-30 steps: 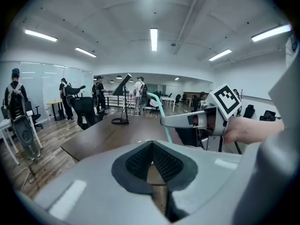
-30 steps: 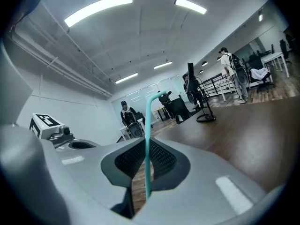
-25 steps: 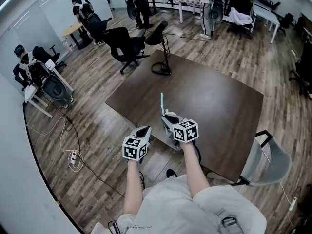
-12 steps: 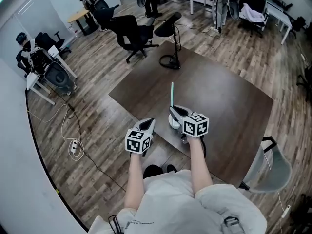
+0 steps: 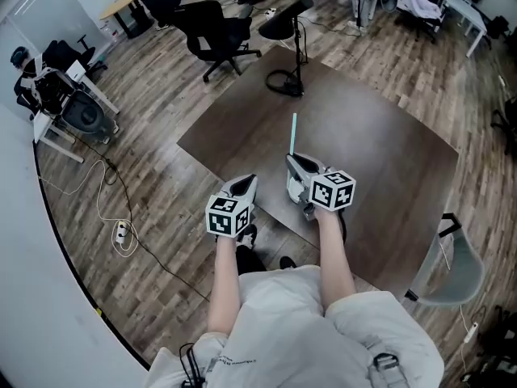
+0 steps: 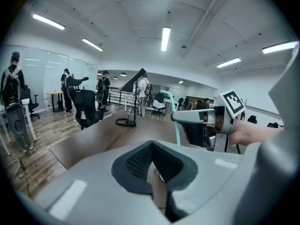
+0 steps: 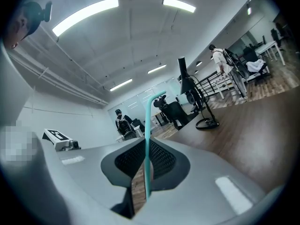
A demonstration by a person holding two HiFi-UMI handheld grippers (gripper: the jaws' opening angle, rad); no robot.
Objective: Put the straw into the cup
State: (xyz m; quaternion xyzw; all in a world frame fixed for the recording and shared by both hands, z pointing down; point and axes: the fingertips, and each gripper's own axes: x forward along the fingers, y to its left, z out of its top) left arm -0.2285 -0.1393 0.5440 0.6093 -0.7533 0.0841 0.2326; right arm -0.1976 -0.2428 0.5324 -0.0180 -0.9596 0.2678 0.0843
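A teal straw (image 5: 292, 133) stands up out of my right gripper (image 5: 292, 162), which is shut on it over the near edge of the dark brown table (image 5: 371, 148). In the right gripper view the straw (image 7: 147, 139) runs up between the closed pads and bends at its top. My left gripper (image 5: 249, 181) hangs beside it to the left, over the floor, shut with nothing in it. The left gripper view shows the right gripper (image 6: 180, 117) and the straw (image 6: 175, 121) close by on the right. No cup shows in any view.
A black stand with a coiled base (image 5: 287, 81) sits at the table's far corner. Black office chairs (image 5: 214, 35) stand beyond it. A grey chair (image 5: 452, 265) is at the table's right side. Cables and a power strip (image 5: 121, 233) lie on the wooden floor at left.
The head view has drifted, so the table sits lower and nearer. Both grippers have moved slightly forward and right together. The straw stays held in the right gripper.
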